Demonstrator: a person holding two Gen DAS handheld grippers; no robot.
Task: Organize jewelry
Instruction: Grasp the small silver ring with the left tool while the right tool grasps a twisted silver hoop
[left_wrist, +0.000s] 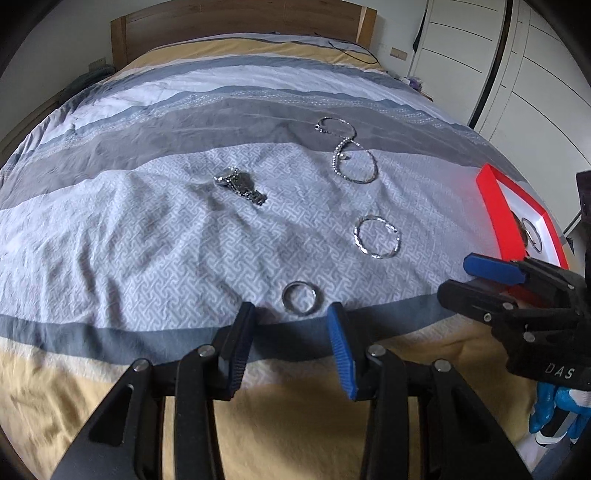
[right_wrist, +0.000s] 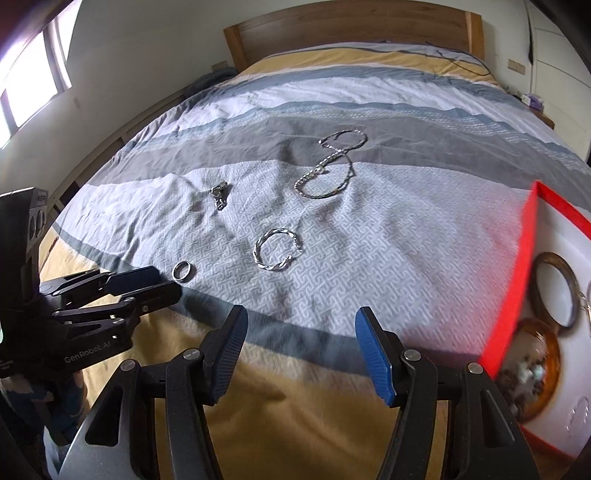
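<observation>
Both grippers, left (left_wrist: 291, 314) and right (right_wrist: 301, 319), hold empty jaws wide near the ring (left_wrist: 300, 297).

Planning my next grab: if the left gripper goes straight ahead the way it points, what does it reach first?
Most likely the plain silver ring: it lies on the bedspread just beyond the open left gripper, roughly centred between its fingers.

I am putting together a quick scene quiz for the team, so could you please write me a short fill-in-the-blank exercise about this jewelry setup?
1. The box at the bed's right edge has a ___ rim.
2. The plain silver ring lies just ahead of the ___ gripper.
3. The twisted bangle lies between that ring and the long ___.
4. Both the left gripper and the right gripper have their jaws ___.

Answers: red; left; necklace; open
</observation>
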